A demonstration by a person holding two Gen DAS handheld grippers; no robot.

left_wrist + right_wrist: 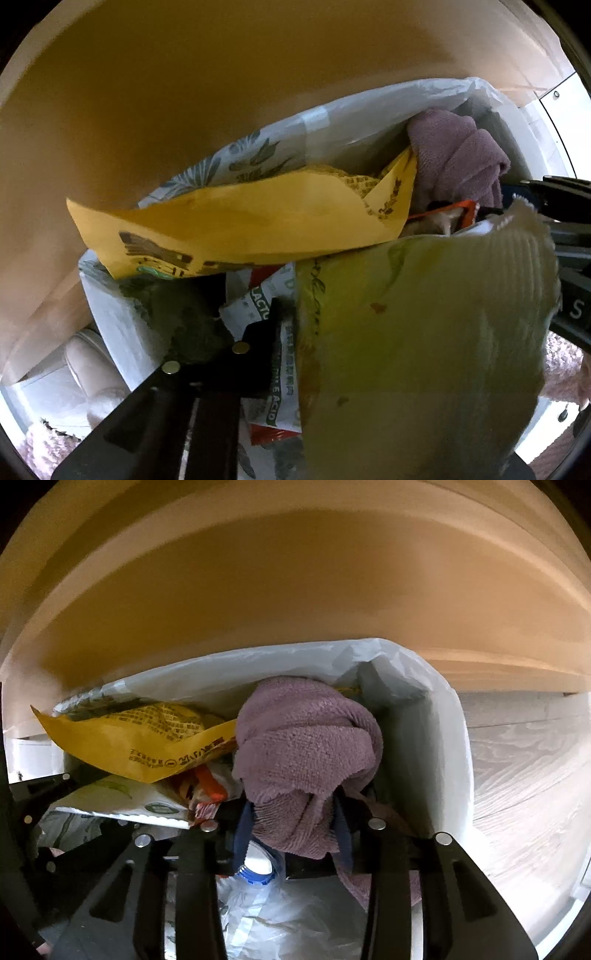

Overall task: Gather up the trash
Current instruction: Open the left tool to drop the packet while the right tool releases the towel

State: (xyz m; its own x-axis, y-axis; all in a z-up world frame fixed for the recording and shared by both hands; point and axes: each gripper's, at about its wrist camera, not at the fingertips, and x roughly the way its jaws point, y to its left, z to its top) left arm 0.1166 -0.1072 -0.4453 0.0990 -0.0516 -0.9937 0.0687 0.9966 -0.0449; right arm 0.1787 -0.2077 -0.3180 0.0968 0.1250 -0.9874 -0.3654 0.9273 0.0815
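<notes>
Bin: my white bin (448, 760) stands against a tan wall, lined with a pale plastic liner (280, 657) folded over its rim.
Left edge of bin: a yellow printed paper bag (147, 734) lies tilted, one corner poking out over the liner's left rim; under it sit a white leaf-printed packet (122, 799) and an orange wrapper (212, 786).
Left gripper (280, 317): I see only one black finger clearly; a big greenish-yellow bag (417, 332) covers the other side, so I cannot tell whether I grip it.
Middle of bin: a white sachet with green lettering (258, 310) lies below my left finger.
Right side of bin: a purple towel (306, 753) is bunched high on the trash, near the right wall.
Right gripper (291, 834): my jaws stand partly apart with the towel's lower fold hanging between them; whether the pads press it I cannot tell.
Beneath the right gripper: a clear bottle with a blue cap (258, 875) rests on crumpled plastic.
</notes>
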